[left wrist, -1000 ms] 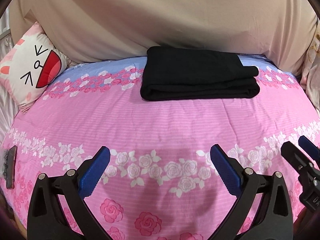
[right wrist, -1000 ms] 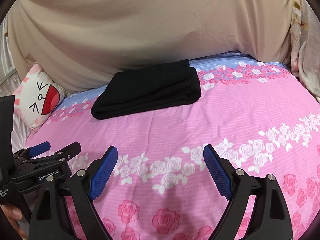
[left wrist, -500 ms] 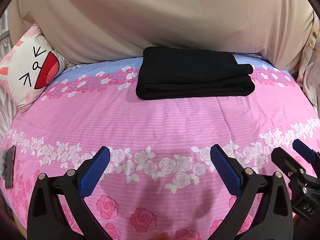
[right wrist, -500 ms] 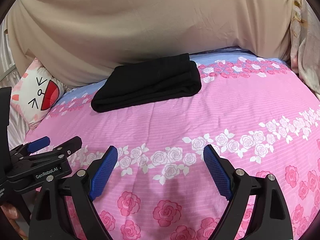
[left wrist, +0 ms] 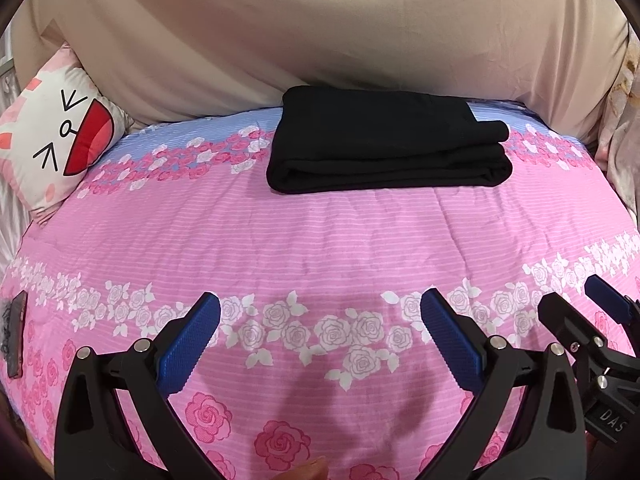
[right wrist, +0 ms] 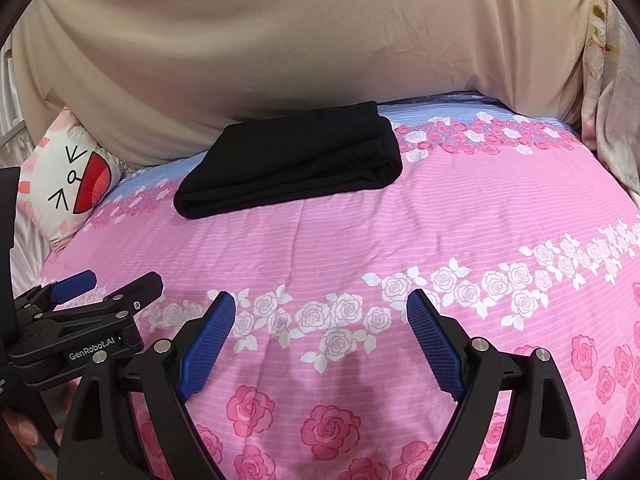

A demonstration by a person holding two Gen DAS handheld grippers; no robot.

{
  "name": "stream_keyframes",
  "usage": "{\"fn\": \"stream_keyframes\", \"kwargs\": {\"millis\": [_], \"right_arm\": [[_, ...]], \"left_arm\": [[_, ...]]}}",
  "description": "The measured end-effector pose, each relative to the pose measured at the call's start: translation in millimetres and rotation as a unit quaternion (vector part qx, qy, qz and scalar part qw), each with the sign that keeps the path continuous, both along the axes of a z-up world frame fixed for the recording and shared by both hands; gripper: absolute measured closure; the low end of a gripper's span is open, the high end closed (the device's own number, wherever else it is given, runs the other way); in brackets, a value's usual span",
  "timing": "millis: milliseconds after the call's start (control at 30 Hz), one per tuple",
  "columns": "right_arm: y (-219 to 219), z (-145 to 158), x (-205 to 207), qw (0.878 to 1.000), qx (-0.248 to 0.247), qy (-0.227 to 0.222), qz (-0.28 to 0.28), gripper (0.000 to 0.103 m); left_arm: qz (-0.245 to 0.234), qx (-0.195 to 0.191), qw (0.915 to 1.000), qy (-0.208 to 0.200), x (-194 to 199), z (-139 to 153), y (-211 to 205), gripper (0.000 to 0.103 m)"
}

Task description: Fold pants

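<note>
The black pants (left wrist: pixel 384 148) lie folded into a thick rectangle at the far side of the pink floral bedspread (left wrist: pixel 320 248); they also show in the right wrist view (right wrist: pixel 292 160). My left gripper (left wrist: pixel 320 312) is open and empty, well short of the pants near the front of the bed. My right gripper (right wrist: pixel 320 308) is open and empty too, also apart from the pants. The right gripper shows at the right edge of the left wrist view (left wrist: pixel 576 304). The left gripper shows at the left edge of the right wrist view (right wrist: pixel 116 280).
A white cat-face pillow (left wrist: pixel 56 140) leans at the back left. A beige sheet (left wrist: pixel 320 28) hangs behind the bed. A dark phone-like object (left wrist: pixel 14 334) lies at the bed's left edge. A patterned curtain (right wrist: pixel 612 100) hangs at the right.
Both grippers have drawn back a little from the folded pants and stayed open. The pants have not moved.
</note>
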State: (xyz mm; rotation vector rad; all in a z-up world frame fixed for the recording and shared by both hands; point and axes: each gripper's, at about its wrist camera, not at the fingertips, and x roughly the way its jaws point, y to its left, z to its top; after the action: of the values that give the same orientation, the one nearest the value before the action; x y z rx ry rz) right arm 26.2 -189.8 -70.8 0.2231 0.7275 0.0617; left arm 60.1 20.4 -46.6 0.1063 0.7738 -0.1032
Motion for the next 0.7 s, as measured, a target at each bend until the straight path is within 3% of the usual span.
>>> {"fn": "stream_keyframes", "kwargs": {"millis": [700], "right_arm": [[5.1, -5.1, 3.3, 1.0, -0.003, 0.012, 0.005, 0.017]], "left_arm": [[-0.003, 0.003, 1.0, 0.005, -0.1, -6.5, -0.8, 0.005]]}}
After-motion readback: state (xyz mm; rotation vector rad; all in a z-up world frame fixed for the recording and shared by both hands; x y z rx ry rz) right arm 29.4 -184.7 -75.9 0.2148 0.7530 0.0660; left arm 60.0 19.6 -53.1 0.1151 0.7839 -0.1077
